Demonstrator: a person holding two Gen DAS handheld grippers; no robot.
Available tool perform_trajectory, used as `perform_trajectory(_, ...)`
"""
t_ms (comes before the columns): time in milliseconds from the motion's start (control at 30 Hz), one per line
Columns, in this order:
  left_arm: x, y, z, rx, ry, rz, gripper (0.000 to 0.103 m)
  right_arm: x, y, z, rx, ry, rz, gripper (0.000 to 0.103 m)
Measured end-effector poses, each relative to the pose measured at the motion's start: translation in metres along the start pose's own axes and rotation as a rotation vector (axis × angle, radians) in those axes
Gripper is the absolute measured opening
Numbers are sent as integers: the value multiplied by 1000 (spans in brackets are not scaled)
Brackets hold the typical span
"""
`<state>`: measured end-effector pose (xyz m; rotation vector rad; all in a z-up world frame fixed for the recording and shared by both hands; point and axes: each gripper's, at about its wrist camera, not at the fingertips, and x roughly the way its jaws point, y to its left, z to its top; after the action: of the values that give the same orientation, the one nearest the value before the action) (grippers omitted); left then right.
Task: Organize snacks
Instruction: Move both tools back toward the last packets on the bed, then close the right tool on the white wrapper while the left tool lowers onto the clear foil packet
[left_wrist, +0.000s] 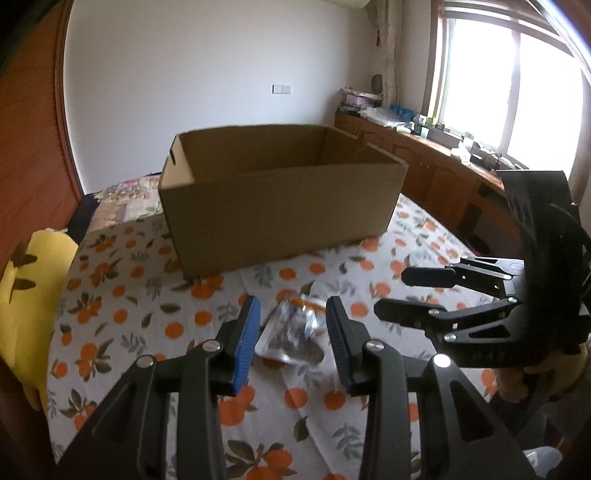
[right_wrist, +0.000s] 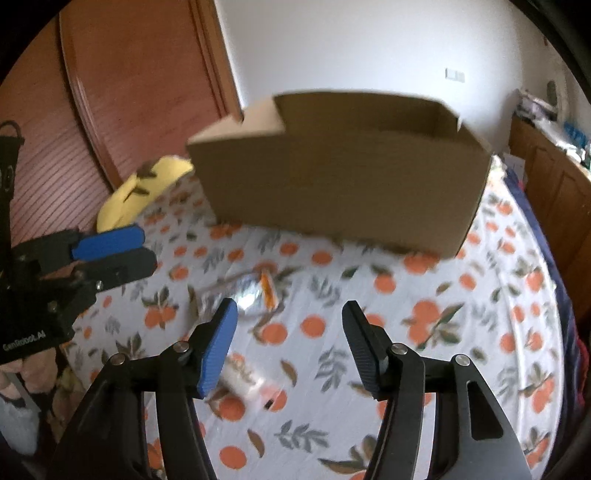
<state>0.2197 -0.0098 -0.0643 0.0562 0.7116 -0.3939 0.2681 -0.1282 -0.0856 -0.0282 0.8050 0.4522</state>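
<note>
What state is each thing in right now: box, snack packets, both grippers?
Cardboard box: open-topped, upright on the bed cover, inside not visible.
Silver snack packet: lying flat on the cover, outside the box, ungripped.
White snack packet: lying on the cover nearer the right gripper, ungripped, blurred.
Left gripper: open, nothing between its pads.
Right gripper: open, empty.

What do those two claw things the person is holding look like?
Both are black plastic. The left gripper has two flat fingers: one ribbed blue pad and one dark pad, with silver screws on cut-out arms. The right gripper looks the same. White "GenRobot.AI" lettering marks the left one's body.
</note>
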Motion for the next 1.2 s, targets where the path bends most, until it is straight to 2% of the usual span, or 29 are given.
perform_trajectory(333,13,16,-25,-49,41,-7,37,35,21,-34,-63,122,58,60)
perform_trajectory(700,18,15,-35,-61,60,-13,37,34,27,-39,-105,141,98,61)
perform_trajectory(1033,22,14,-31,-68,69,-13,37,32,41,-49,-198,128,18,60)
perform_trajectory(1133,22,14,-29,-62,64,-16,38,35,42,-48,-211,116,-25,46)
perform_trajectory(1167,23,13,-28,-56,64,-16,38,35,40,-48,-203,111,-28,37)
perform_trajectory(1200,24,12,-27,-48,64,-18,39,34,37,-47,-195,109,-27,20)
